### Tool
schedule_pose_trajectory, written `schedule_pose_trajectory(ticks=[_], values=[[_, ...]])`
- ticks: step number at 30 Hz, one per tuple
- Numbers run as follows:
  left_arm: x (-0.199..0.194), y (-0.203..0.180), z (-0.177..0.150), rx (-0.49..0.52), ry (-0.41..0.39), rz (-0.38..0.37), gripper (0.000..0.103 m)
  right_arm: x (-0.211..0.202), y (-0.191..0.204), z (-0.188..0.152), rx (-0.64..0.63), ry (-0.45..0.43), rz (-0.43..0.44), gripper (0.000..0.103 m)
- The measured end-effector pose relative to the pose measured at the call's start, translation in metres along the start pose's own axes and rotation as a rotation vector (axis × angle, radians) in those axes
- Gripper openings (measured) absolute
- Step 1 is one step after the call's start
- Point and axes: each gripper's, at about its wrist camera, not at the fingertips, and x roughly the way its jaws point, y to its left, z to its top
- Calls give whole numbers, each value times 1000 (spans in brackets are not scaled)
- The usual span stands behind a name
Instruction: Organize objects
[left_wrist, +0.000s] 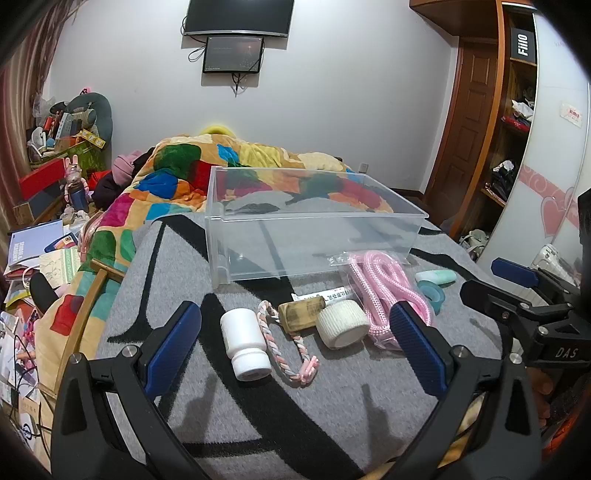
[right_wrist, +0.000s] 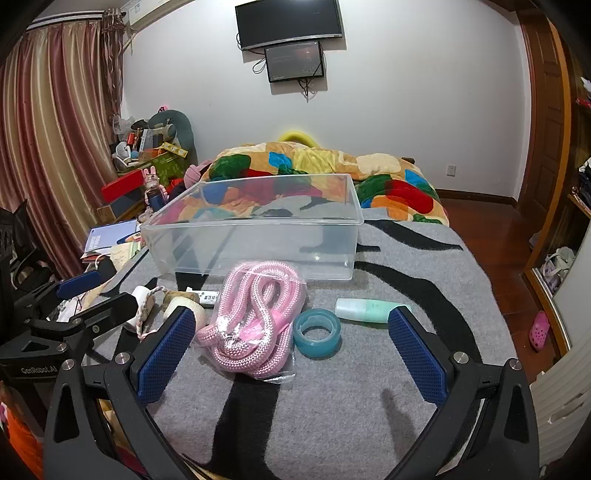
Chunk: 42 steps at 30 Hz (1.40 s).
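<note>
A clear plastic bin stands empty on the grey and black blanket. In front of it lie a white bottle, a braided pink-white cord, a wooden block, a white bandage roll, a bagged pink rope, a teal tape roll and a mint tube. My left gripper is open above the bottle and cord. My right gripper is open above the rope and tape.
A colourful quilt lies heaped behind the bin. Books and clutter fill the floor at the left of the bed. A wardrobe and wooden door stand at the right. A pink slipper lies on the floor.
</note>
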Motion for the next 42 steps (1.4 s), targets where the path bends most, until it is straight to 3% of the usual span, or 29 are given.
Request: schedule_pose_trajectory(ticks=[42], values=[[2, 1, -3, -16, 26, -22, 103, -1, -1, 0, -5, -6, 17, 103]])
